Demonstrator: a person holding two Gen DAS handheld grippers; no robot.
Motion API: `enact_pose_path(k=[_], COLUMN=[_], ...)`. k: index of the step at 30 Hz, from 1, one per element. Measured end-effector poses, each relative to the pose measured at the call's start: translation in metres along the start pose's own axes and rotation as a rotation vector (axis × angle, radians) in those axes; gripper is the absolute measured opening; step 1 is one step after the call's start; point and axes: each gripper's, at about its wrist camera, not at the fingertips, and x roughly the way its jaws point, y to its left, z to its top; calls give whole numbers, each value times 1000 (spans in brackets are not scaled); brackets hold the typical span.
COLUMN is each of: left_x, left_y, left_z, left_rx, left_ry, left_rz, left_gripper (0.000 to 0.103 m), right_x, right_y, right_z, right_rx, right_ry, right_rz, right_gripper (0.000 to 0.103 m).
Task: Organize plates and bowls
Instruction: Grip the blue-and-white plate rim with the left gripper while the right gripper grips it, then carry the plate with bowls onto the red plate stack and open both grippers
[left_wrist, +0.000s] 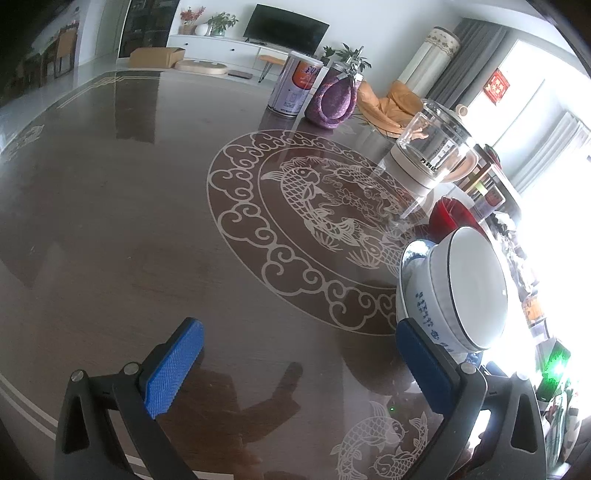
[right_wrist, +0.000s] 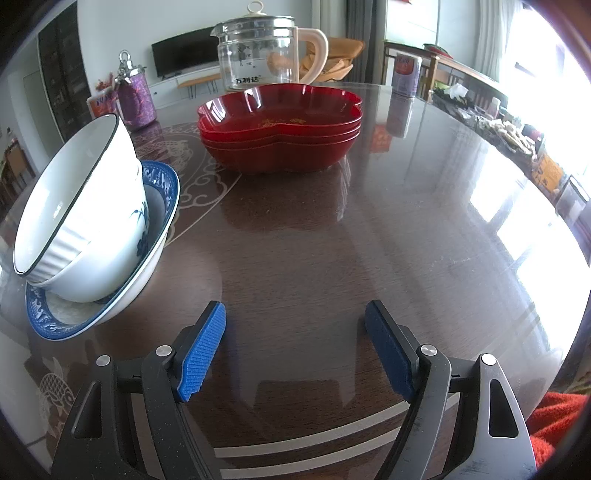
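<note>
A white bowl (right_wrist: 81, 206) with a dark rim and blue markings rests tilted inside a blue-rimmed plate (right_wrist: 162, 192) at the left of the right wrist view. Beyond it stands a stack of red flower-shaped plates (right_wrist: 280, 129). My right gripper (right_wrist: 295, 350) hovers open over bare table, to the right of the bowl, nothing between its blue pads. In the left wrist view the same white bowl (left_wrist: 454, 291) and blue-rimmed plate (left_wrist: 410, 254) lie at the right, just past the right fingertip. My left gripper (left_wrist: 299, 365) is open and empty. The red plates (left_wrist: 448, 212) peek out behind the bowl.
A glass kettle (right_wrist: 258, 55) with a cream handle stands behind the red plates. A purple glittery jar (right_wrist: 135, 99) and a tin can (left_wrist: 293, 85) sit farther back. The dark round table (right_wrist: 332, 229) bears a carved fish pattern. Clutter lines the far right edge.
</note>
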Motion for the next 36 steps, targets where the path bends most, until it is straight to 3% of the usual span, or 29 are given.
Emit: enact_pose_path(k=[4, 10, 14, 19, 21, 23, 28, 32, 36], left_x=[-3, -1, 19, 37, 42, 48, 58, 62, 62], left_y=[-2, -18, -37, -52, -55, -54, -57, -66, -71], left_z=[2, 12, 15, 11, 10, 9, 5, 5, 7], left_rx=[-11, -7, 54, 133, 160, 163, 172, 176, 145], left_ry=[4, 0, 37, 61, 58, 64, 56, 35, 40], left_rz=[-28, -106, -103, -82, -63, -66, -110, -185, -170], left_gripper=[102, 102, 89, 76, 69, 64, 50, 12, 7], right_x=[-6, -30, -43, -38, -32, -21, 2, 21, 30], right_y=[-14, -46, -42, -26, -17, -8, 9, 13, 20], right_z=[2, 7, 10, 18, 20, 24, 32, 46, 55], right_rx=[82, 259, 240, 184, 157, 133, 102, 142, 120], right_ry=[-9, -137, -201, -164, -137, -87, -15, 22, 66], right_rz=[73, 242, 337, 408, 435, 467, 487, 492, 493], right_gripper=[81, 80, 80, 77, 53, 39, 32, 18, 11])
